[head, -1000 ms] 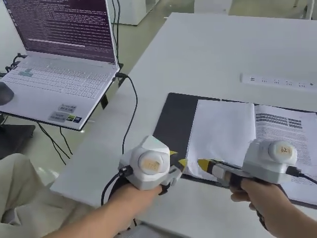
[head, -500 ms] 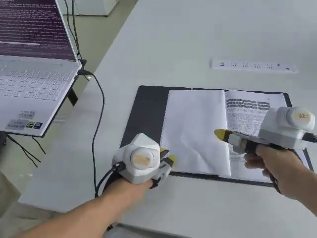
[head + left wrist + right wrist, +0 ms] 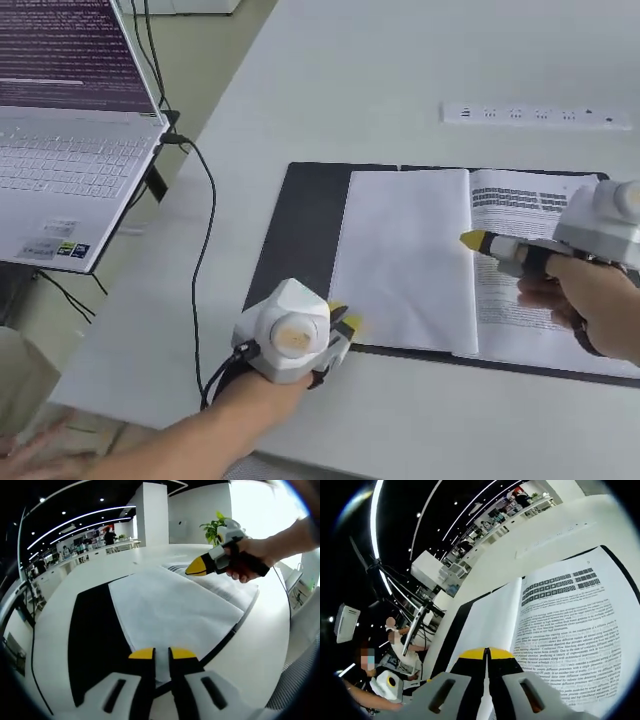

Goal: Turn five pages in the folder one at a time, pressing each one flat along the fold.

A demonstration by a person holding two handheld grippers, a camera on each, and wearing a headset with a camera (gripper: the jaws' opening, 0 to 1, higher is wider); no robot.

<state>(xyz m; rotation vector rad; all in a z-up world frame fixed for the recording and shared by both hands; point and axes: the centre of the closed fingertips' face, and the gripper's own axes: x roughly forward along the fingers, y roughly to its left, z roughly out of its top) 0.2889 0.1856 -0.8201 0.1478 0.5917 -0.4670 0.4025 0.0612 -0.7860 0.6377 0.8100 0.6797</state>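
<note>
On the white table point(image 3: 400, 60), toward its front edge: black folder point(image 3: 300, 225), open and lying flat. Bare black cover at the left, then a blank page point(image 3: 405, 255), then, right of the fold, a printed page point(image 3: 520, 300) with a darker text block near its top.

Left gripper point(image 3: 345, 320): held in a hand at the folder's front edge, by the front left corner of the blank page, pointing across the sheet. Fingers narrow, only a thin slit between the yellow tips, white paper visible through it in the left gripper view. Nothing seen pinched; contact with the paper cannot be told.

Right gripper point(image 3: 470, 240): held in the other hand over the printed page, tips at the fold, pointing toward the table's left edge. Fingers pressed together, just a hairline between them in the right gripper view, holding nothing. Touching or just above the paper: cannot tell.

Beyond the folder, near the far edge: white power strip point(image 3: 535, 115). Off the table's left edge: open laptop point(image 3: 60, 150), screen lit with lines of text. Black cable point(image 3: 207, 250) across the table's left part, from beside the laptop to the rear of the left gripper.
</note>
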